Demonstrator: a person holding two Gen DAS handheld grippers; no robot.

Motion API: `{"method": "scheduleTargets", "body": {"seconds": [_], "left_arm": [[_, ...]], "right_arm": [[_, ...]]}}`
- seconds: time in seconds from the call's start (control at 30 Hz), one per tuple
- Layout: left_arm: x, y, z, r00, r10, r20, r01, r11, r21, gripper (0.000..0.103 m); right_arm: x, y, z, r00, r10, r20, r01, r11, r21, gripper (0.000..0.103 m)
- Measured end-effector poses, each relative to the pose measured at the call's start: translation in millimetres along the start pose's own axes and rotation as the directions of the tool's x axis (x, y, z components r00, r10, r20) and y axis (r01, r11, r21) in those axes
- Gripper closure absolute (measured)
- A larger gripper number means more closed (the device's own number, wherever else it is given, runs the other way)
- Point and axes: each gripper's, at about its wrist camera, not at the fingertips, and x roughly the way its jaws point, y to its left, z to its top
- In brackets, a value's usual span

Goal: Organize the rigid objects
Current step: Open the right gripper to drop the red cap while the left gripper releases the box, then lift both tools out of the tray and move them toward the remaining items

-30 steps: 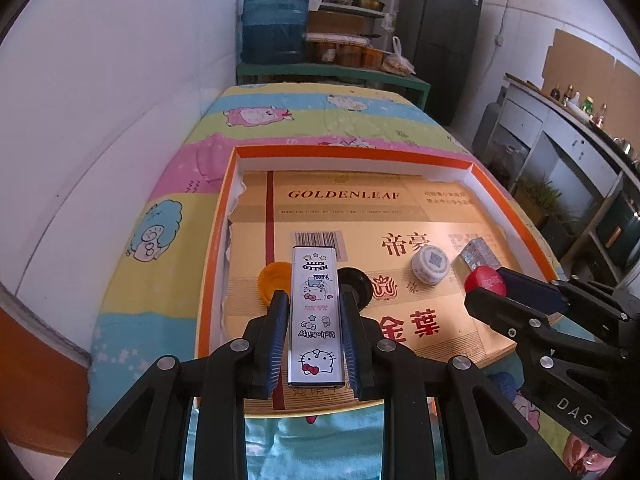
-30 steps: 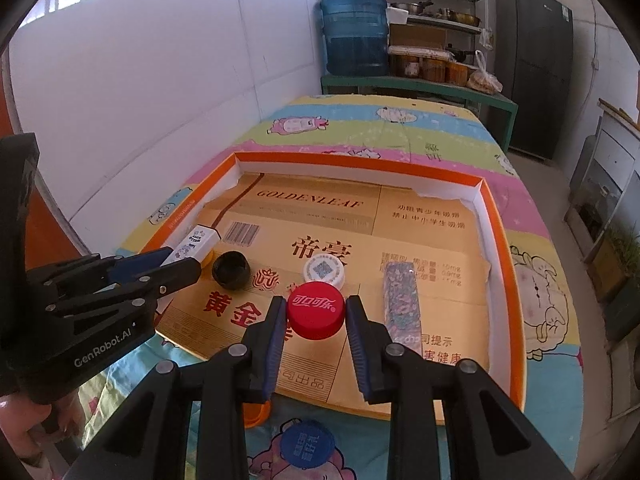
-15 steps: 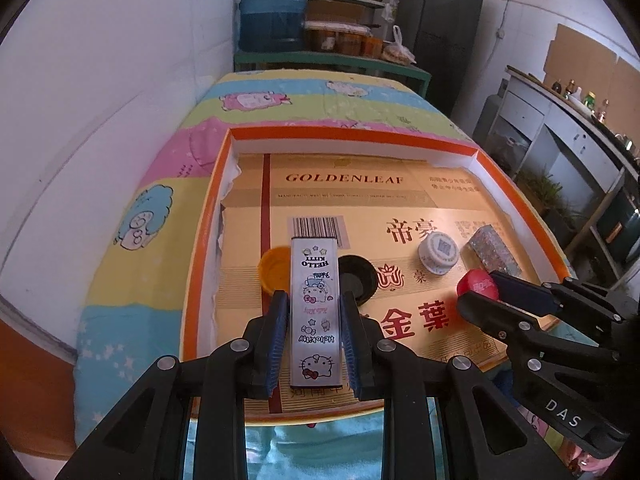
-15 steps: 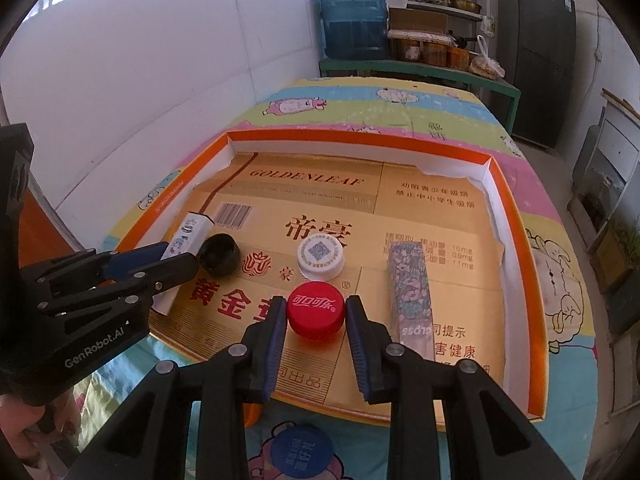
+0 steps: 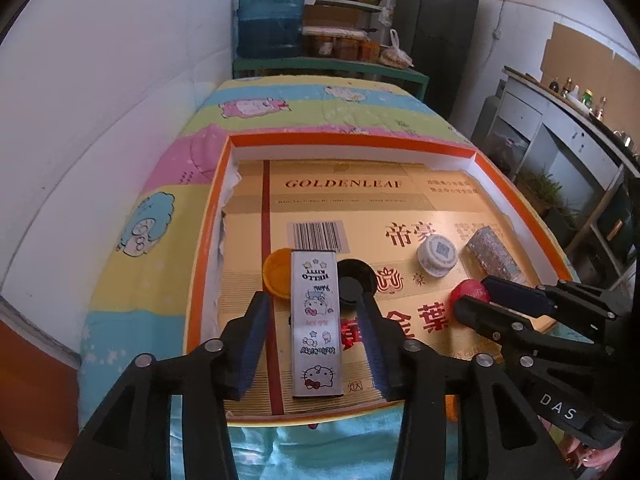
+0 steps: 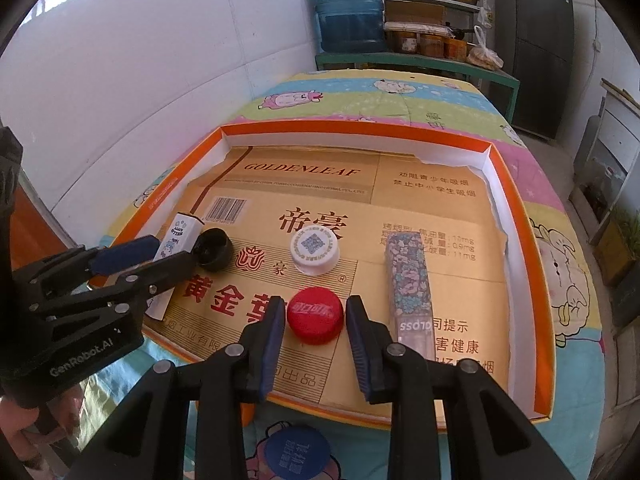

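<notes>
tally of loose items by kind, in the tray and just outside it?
Bottle caps: 5 - orange cap, black cap, white cap, red cap in the tray; blue cap outside on the bedspread.
Slim boxes: 2 - Hello Kitty box, floral box.
Total: 7
</notes>
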Motion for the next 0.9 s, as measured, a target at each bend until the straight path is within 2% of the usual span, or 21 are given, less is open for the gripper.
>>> {"method": "scheduleTargets", "body": {"seconds": [0.2,0.47,0.9], "left_arm": [[-8,-1,2,1.0,0.006,0.02,-0.007,1.0,0.008,0.056],[-27,-8,1,0.998,0.016,0.058,-0.018,0.999,0.038,0.056],[-85,-21,-11,0.99,0.021,0.137,-0.027,0.999,0.042,0.056]], "right_arm": [[-4,4,0,1.0,-0.006,0.01,0.007,1.0,-0.016,0.067],[-19,6,2,0.999,-0.017,0.044,0.017,1.0,-0.017,0.066],[-70,20,-4,0.992,-0.025,0.121,0.027,1.0,-0.014,0.066]]}}
